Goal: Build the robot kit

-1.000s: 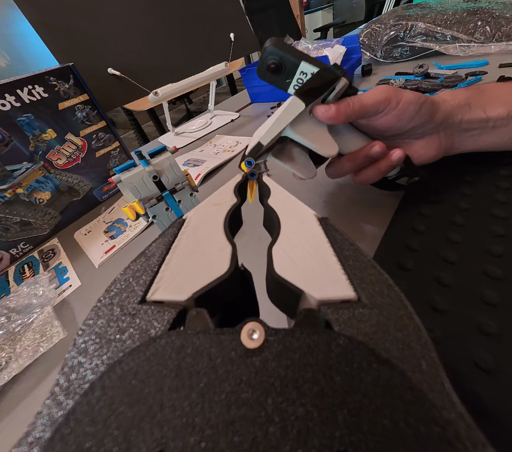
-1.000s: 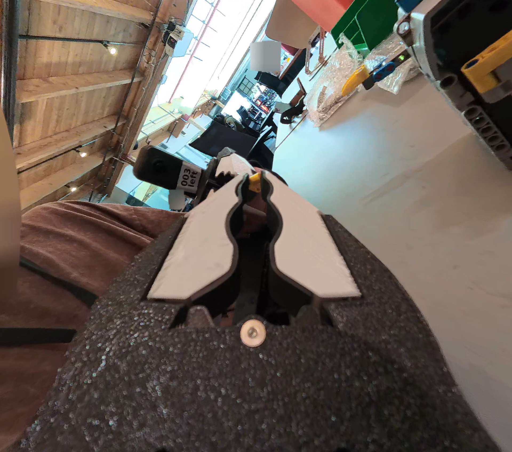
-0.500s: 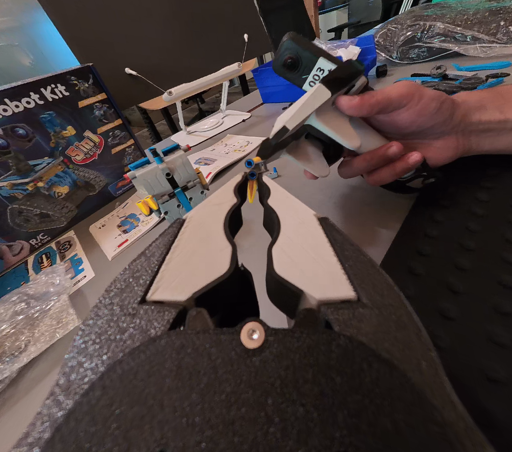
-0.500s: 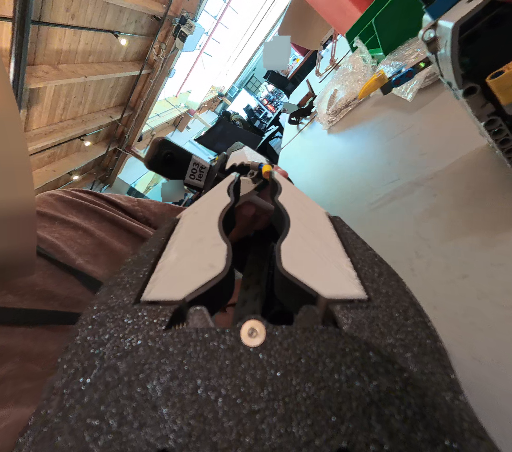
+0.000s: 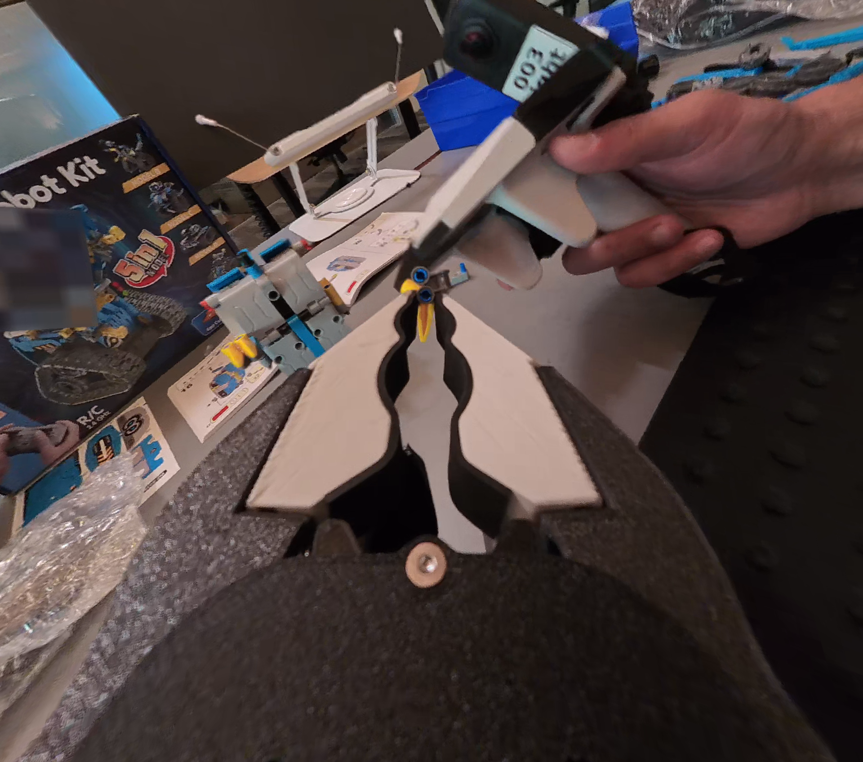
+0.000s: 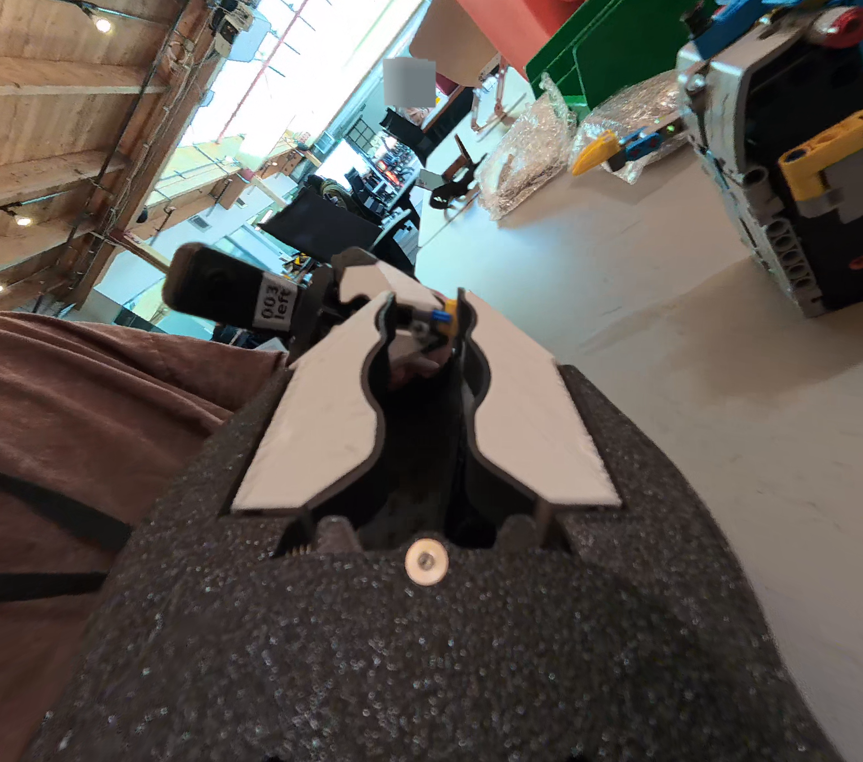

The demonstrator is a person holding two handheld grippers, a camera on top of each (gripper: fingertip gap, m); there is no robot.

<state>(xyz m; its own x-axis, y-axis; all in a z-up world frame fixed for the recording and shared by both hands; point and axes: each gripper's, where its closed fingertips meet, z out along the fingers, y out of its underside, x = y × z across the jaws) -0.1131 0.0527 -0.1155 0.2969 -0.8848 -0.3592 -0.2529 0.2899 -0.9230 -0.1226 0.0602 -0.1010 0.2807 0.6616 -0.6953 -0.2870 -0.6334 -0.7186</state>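
Note:
My left gripper (image 5: 424,310) is shut on a small yellow pointed piece (image 5: 424,324) with blue pins (image 5: 421,274) at its top, held above the grey table (image 5: 583,342). A hand (image 5: 700,179) holds my right gripper (image 5: 413,268) just beyond it, tips down at the pins. In the right wrist view my right gripper (image 6: 426,303) is open, and the yellow-and-blue piece (image 6: 443,314) sits between its tips, against the right-hand one. The left gripper's white finger (image 6: 373,279) reaches in from behind.
A grey-and-blue brick model (image 5: 275,310) stands left on the table, also in the right wrist view (image 6: 784,179). Around it are a kit box (image 5: 93,272), booklets (image 5: 219,394), plastic bags (image 5: 56,552), a white stand (image 5: 345,198) and a blue bin (image 5: 462,109). A black mat (image 5: 770,412) lies right. Less than 4 cm separates the two grippers' tips.
My right gripper's jaws have opened wider around the small piece. The left gripper keeps its hold on the yellow piece, and the two grippers stay tip to tip.

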